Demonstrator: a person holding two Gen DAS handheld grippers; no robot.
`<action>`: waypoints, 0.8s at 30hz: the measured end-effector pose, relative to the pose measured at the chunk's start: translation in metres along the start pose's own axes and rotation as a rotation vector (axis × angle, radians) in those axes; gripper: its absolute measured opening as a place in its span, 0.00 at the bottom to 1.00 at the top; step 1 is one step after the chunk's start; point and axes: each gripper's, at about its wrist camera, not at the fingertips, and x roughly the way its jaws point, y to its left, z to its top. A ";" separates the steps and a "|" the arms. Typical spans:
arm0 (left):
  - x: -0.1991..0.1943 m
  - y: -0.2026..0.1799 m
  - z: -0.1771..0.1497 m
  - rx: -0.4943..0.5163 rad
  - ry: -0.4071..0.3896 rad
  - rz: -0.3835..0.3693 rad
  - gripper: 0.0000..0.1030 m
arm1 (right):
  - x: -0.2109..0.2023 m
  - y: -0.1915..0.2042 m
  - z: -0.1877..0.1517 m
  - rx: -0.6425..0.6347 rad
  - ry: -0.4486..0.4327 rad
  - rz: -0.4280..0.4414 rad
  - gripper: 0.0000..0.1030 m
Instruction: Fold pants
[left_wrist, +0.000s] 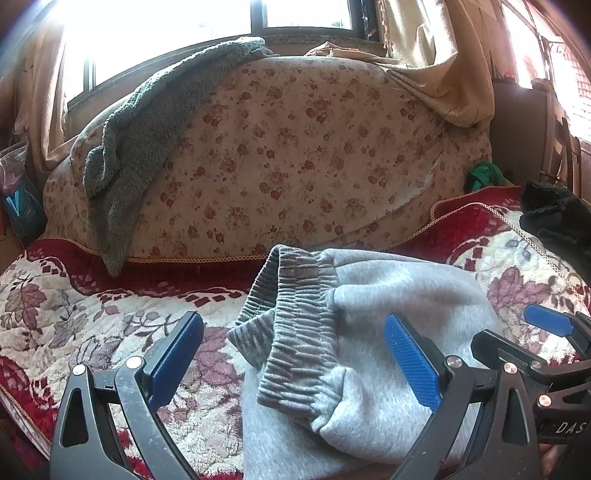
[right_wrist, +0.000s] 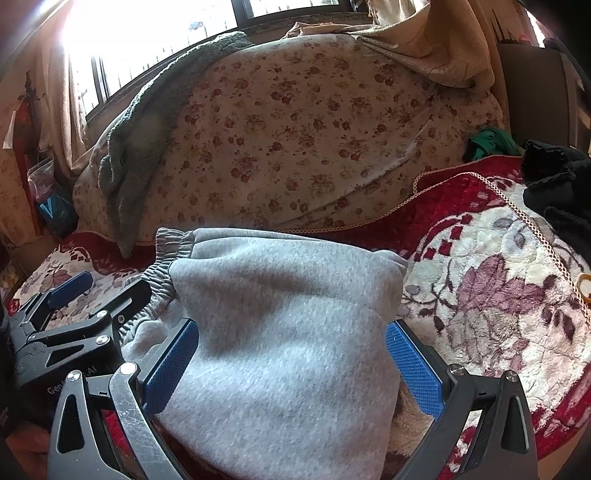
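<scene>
**What the two wrist views leave unseen**

The grey pants (left_wrist: 388, 332) run off the bottom edge in both views, so their legs and hems are cut away, and folds hide the inside of the ribbed waistband (left_wrist: 295, 321). The flowered blanket (left_wrist: 74, 317) beneath them is covered wherever the cloth lies.

On the far side, the window (left_wrist: 166, 22) is blown out white; nothing outside can be made out. At the right edge, a black garment (right_wrist: 557, 184) is cropped, its kind unclear. A green cloth (left_wrist: 484, 175) is half tucked behind the sofa back (left_wrist: 295, 147). Lettering on the right gripper (right_wrist: 291, 365) body is cut off in the left wrist view.
</scene>
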 end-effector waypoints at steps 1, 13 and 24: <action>0.000 0.001 -0.001 -0.001 0.000 0.001 0.95 | 0.000 0.000 0.000 -0.001 0.000 -0.003 1.00; -0.001 -0.001 0.004 0.014 0.004 -0.015 0.95 | -0.002 0.000 0.002 -0.007 -0.003 -0.004 1.00; -0.002 -0.002 0.003 0.016 -0.004 -0.014 0.95 | -0.003 0.001 0.002 -0.011 -0.002 -0.007 1.00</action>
